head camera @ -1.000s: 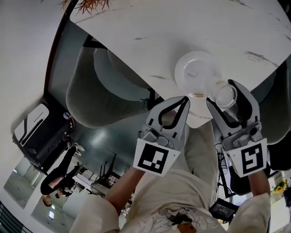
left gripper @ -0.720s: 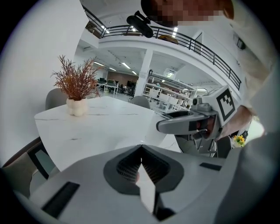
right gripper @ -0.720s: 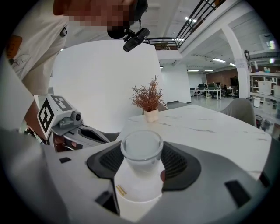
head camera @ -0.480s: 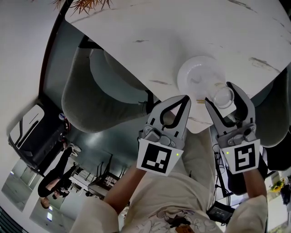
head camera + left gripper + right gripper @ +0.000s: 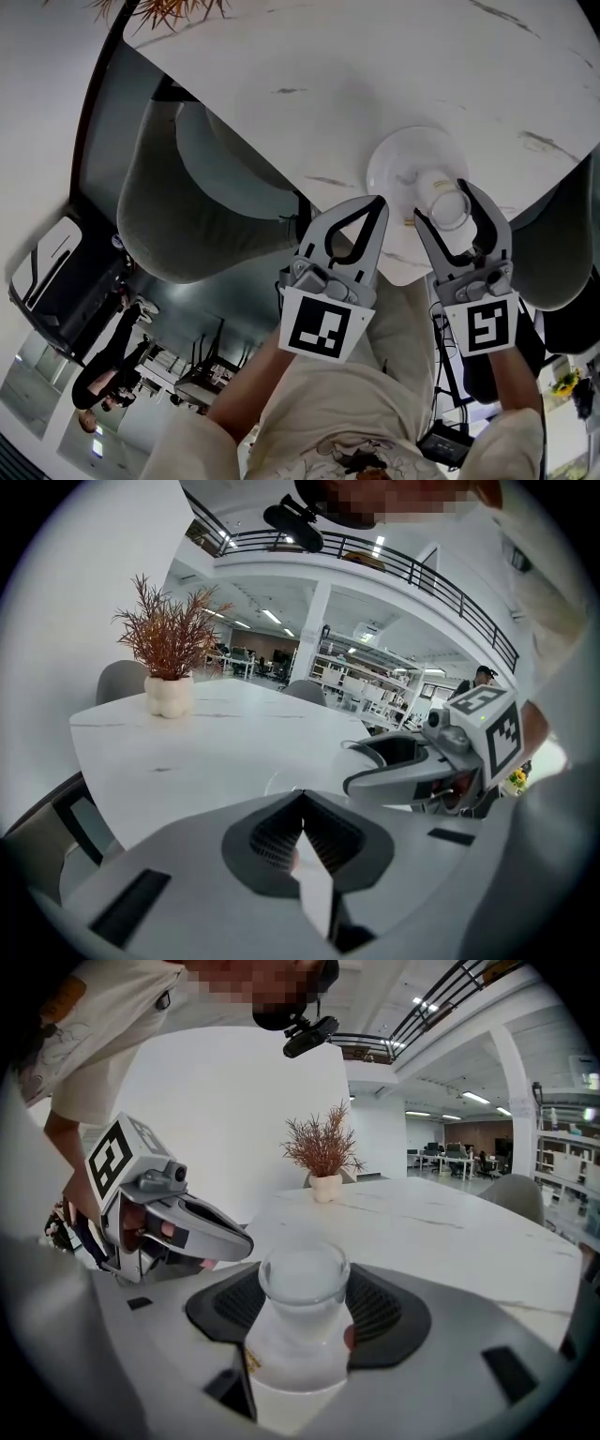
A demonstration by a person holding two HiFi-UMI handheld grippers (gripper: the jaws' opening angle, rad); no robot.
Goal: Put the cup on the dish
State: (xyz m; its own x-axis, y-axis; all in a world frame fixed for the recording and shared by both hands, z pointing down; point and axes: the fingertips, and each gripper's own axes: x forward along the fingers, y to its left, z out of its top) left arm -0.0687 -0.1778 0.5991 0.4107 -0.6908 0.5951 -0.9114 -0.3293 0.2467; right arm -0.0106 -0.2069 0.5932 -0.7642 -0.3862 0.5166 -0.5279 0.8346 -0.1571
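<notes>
White marble-veined tabletop (image 5: 328,75) runs under both tools at its near edge, where the left gripper (image 5: 378,204) hangs with its jaws pressed together on nothing, idle beside the work. Just right of it, the right gripper (image 5: 446,210) is clamped on the cup (image 5: 302,1326), a pale translucent one pinched between the ribbed pads. In the head view the cup sits over the near rim of the dish (image 5: 394,159), but whether its base touches the dish or hangs above it cannot be told. By my reading the carry is nearly finished; what is left is to set the cup down squarely on the dish and let go. Counted: one cup, one dish, two grippers. Farther off stands one potted plant (image 5: 169,663) at the table's far end, and one grey chair (image 5: 187,216) is drawn up at the left side, with an open hall beyond.
</notes>
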